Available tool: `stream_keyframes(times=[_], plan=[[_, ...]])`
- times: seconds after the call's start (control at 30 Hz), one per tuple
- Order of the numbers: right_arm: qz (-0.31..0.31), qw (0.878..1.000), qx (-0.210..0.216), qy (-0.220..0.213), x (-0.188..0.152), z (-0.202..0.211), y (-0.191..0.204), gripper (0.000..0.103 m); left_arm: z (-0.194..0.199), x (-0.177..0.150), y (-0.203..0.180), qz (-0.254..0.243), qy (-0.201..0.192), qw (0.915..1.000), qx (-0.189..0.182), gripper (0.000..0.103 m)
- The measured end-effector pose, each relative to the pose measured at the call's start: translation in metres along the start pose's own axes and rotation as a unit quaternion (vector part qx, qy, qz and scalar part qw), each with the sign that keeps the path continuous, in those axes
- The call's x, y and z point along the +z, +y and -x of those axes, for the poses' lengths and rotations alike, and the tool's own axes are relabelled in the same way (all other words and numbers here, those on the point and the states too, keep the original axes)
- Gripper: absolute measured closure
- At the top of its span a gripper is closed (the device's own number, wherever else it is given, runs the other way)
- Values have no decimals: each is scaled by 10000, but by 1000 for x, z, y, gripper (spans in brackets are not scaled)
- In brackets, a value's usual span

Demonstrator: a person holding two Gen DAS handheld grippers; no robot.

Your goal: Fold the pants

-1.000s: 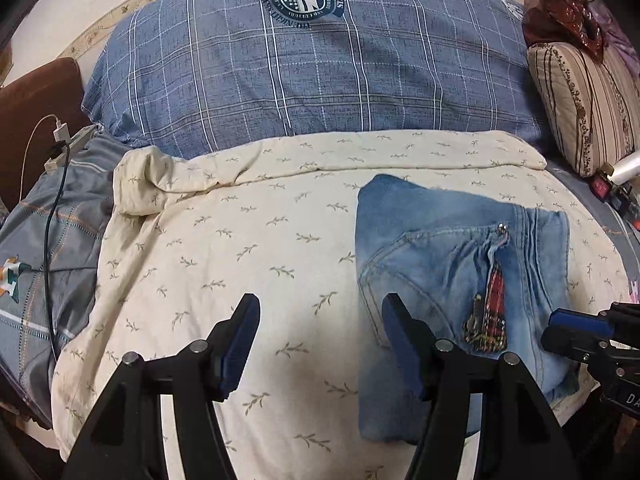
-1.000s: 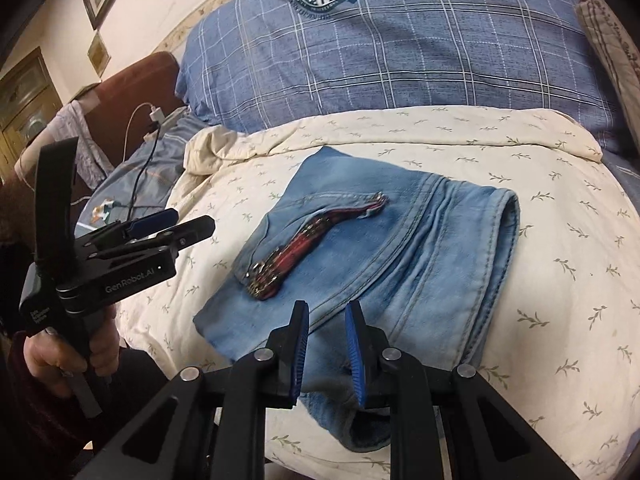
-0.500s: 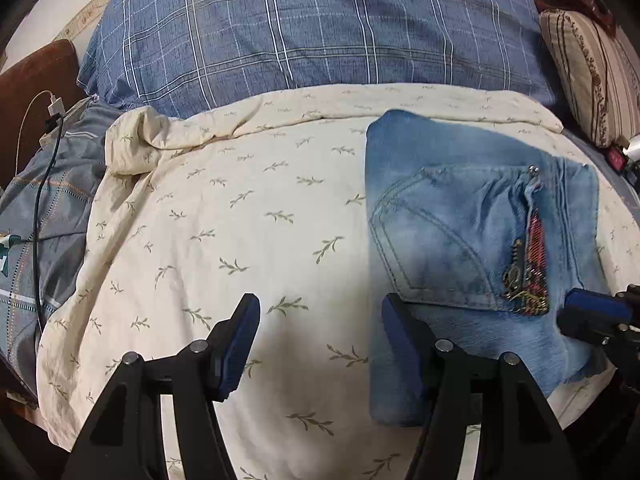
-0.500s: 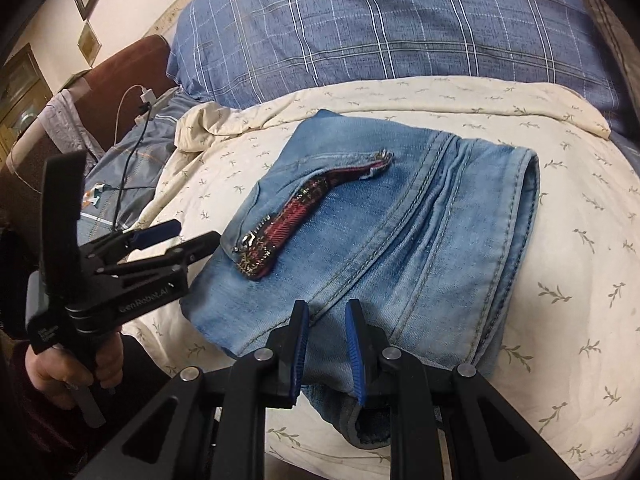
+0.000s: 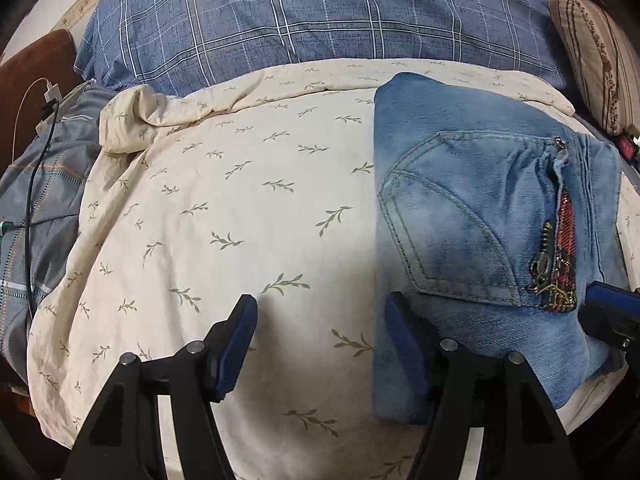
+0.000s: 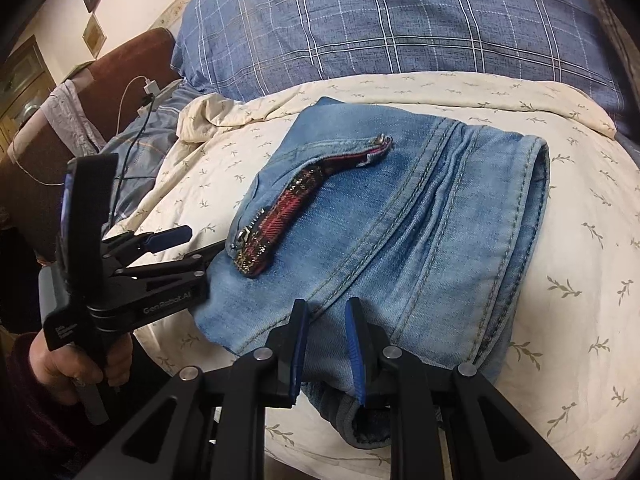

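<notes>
- Where the folded jeans [image 6: 404,216] run under the right gripper [image 6: 326,340], their near hem at 6 o'clock is hidden by the gripper's black arms.
- Whether that gripper's blue pads [image 6: 354,344] pinch denim cannot be told; the jaws stand narrowly apart with fabric showing between them.
- Only the tip of the right gripper shows in the left wrist view, cut off at 3 o'clock.
- The jeans lie on a cream leaf-print sheet [image 5: 224,208] on the bed, in front of a blue plaid pillow [image 6: 392,24].
- A red plaid pocket lining [image 6: 288,208] with a zipper shows on top of the denim.
- The left gripper [image 5: 320,340] is wide open, one pad over bare sheet, the other at the jeans' left edge.
- A hand [image 6: 84,364] at 8 o'clock grasps the left gripper's handle, the gripper pointing toward the jeans.
</notes>
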State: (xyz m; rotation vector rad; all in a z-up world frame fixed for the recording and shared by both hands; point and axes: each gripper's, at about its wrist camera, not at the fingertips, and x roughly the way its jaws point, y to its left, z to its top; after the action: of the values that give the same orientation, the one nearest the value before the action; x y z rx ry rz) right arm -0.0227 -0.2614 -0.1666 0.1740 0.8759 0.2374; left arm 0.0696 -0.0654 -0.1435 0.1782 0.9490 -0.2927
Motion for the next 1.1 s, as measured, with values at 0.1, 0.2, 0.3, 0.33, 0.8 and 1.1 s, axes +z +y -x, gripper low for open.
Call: stream_keyframes(times=[0.1,0.2,0.3,0.33,0.8,1.1], plan=[[59,10000,9,20,2,8,1,80,6,4,11,161,22,9996,-217,35],[-223,9990,345,-160,3,25,-10,80,12,8,27,425,-11,9981,-440,35],[-447,9973,436,-393,5,41,-23,80,24,14,40,583,-194,9970,-466,35],[-431,9973,374,-472,7,47,-25,80,27,15,39,559,-240,9971,-453,35],[113,9997,-166,107,-9,24,-12,73,9,-7,5,-284,289,9988,-284,33],[-780,9948,132,-638,1,66,-51,66,20,12,33,431,71,9967,-684,33]])
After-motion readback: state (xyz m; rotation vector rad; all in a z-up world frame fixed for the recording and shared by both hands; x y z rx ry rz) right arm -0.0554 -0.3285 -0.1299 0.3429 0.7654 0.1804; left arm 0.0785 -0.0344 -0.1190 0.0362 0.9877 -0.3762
